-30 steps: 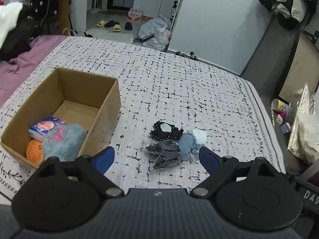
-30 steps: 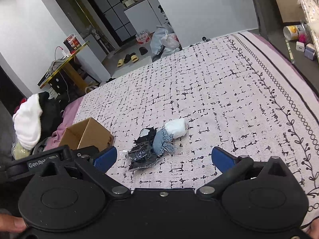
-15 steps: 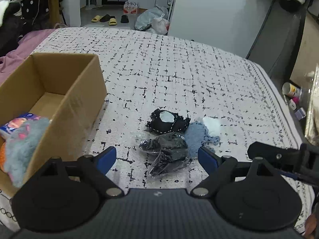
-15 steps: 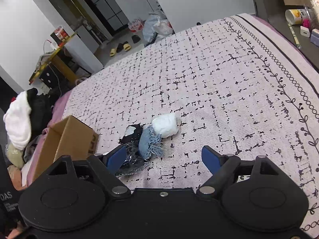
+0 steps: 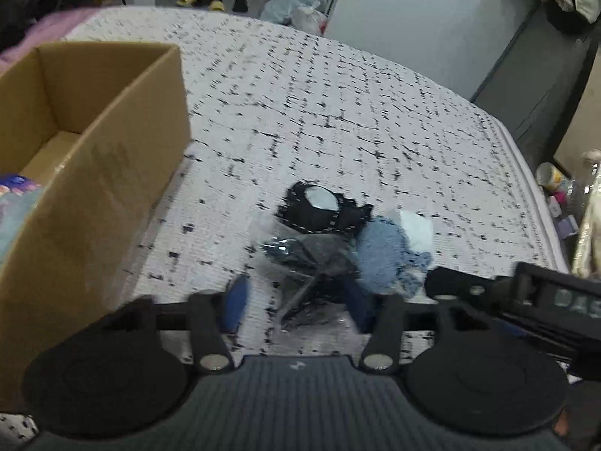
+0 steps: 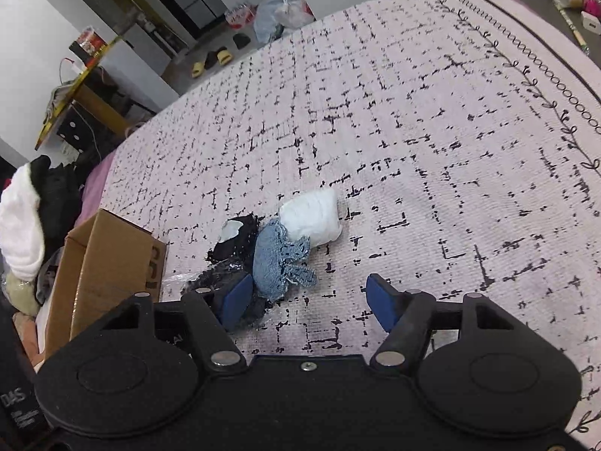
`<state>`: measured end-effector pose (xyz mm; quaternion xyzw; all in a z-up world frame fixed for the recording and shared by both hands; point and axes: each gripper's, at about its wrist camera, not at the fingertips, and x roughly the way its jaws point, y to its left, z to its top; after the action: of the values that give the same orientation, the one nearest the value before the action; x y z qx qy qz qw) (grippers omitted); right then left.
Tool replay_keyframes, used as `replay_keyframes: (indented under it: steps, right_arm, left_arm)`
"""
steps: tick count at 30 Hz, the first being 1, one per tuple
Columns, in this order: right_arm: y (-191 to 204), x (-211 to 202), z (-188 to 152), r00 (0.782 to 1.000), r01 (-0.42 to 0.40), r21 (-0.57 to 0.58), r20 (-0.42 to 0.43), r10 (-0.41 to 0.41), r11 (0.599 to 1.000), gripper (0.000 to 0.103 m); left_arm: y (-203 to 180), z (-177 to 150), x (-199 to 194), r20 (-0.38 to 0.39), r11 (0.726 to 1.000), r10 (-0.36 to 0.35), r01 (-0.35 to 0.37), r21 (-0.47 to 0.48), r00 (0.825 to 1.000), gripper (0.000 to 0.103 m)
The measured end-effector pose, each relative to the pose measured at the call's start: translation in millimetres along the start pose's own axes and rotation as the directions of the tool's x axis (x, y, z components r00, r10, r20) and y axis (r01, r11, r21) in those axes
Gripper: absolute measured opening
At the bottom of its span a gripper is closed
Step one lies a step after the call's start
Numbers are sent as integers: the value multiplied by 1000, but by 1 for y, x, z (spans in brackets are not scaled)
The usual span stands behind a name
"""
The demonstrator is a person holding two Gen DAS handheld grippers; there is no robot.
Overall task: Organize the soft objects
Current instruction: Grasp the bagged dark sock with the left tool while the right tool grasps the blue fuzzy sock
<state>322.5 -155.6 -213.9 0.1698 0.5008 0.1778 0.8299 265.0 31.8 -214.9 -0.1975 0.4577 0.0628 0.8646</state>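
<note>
A small pile lies on the patterned bedspread: a black piece with a white disc point(image 5: 319, 206) point(image 6: 236, 236), a blue denim piece point(image 5: 379, 251) point(image 6: 274, 259), a white soft pack point(image 5: 417, 225) point(image 6: 311, 218) and a clear bag of dark cloth point(image 5: 304, 259) point(image 6: 214, 278). My left gripper point(image 5: 296, 308) hangs low over the bag, its jaws closing. The bag's near end lies between them and the left pad stands clear of it. My right gripper point(image 6: 310, 298) is closing too. The denim's frayed end sits just inside its left finger point(image 6: 236, 297), ungripped.
An open cardboard box point(image 5: 94, 188) point(image 6: 109, 263) stands left of the pile, with a fluffy blue item and a packet point(image 5: 15, 195) inside. The right gripper's black body point(image 5: 526, 300) reaches in beside the denim. Clothes are heaped off the bed's left side point(image 6: 22, 233).
Both grippers have come down and closer to the pile, and both pairs of jaws have narrowed, the left far more. The right gripper's body has come into the left wrist view.
</note>
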Motion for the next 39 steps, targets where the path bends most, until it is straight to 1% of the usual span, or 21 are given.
replay_keyframes:
  steps: [1,3,7,10,11,12,13,14,15,16,18,19,21,26,28,29,31,32,33,36,39]
  right_arm:
    - [1,2,1,1000,6,-2,-5,-6,1000,67]
    - [2,6,2,1000,6,2,-17,-6,1000,67]
    - [4,15,5,999,-6,26,-38,7,1000,67]
    - [1,25,7,998,-20,75,-57,24,997,66]
    - [0,29,7,997,-22,91,-68,28,996,62]
    - [-1,33,8,996,-26,106,-80,35,994,52]
    - [-2,36,7,994,-41,122,-91,53,992,47]
    - [-3,39,7,993,-56,136,-100,70,989,34]
    - [-4,40,7,991,-68,148,-104,84,987,26]
    - [-4,40,7,991,-79,158,-98,95,984,23]
    - [-3,36,7,991,-72,165,-96,89,984,7]
    - [-2,32,6,992,-65,163,-97,82,984,6]
    - [-1,21,5,992,-68,159,-90,83,985,0]
    - [5,-6,4,994,-55,130,-89,67,990,0]
    - [4,-10,7,993,-57,144,-96,72,988,1]
    - [3,-8,10,992,-57,154,-101,73,987,6]
    - [3,-3,13,993,-27,173,-105,45,985,26]
    - [4,1,15,994,-21,178,-104,40,984,50]
    - [5,4,16,995,-24,182,-93,41,983,58]
    - [1,18,15,994,-43,232,-91,66,972,58]
    - [0,30,12,995,-38,270,-81,62,962,57]
  left_arm:
    - [2,1,0,-9,999,-27,27,-21,1000,29]
    - [3,2,-1,-12,999,-34,33,-38,999,26]
    - [8,1,-4,-21,996,-47,46,-76,999,24]
    - [12,1,-7,-28,994,-47,44,-102,999,24]
    - [15,1,-9,-30,992,-43,39,-117,999,24]
    - [17,1,-10,-32,991,-42,37,-129,999,24]
    - [18,2,-13,-33,990,-41,36,-139,999,24]
    - [20,2,-15,-32,989,-41,36,-146,999,24]
    - [21,3,-18,-30,988,-41,36,-151,999,24]
    - [21,4,-21,-27,987,-43,38,-158,999,24]
    - [24,5,-29,-16,983,-46,42,-178,999,24]
    - [25,5,-33,-10,982,-45,42,-186,999,24]
    - [27,7,-40,-2,979,-45,44,-198,999,24]
    - [23,7,-55,15,979,-48,50,-195,999,24]
    - [22,6,-60,16,979,-50,52,-196,999,24]
    - [22,5,-62,18,979,-52,54,-197,998,24]
    - [22,5,-70,29,981,-49,53,-189,998,24]
    - [22,5,-74,37,982,-46,52,-180,998,24]
    - [22,5,-78,42,983,-46,52,-173,998,24]
    - [24,2,-89,50,987,-35,43,-158,998,24]
    - [31,0,-94,48,987,-20,28,-161,999,24]
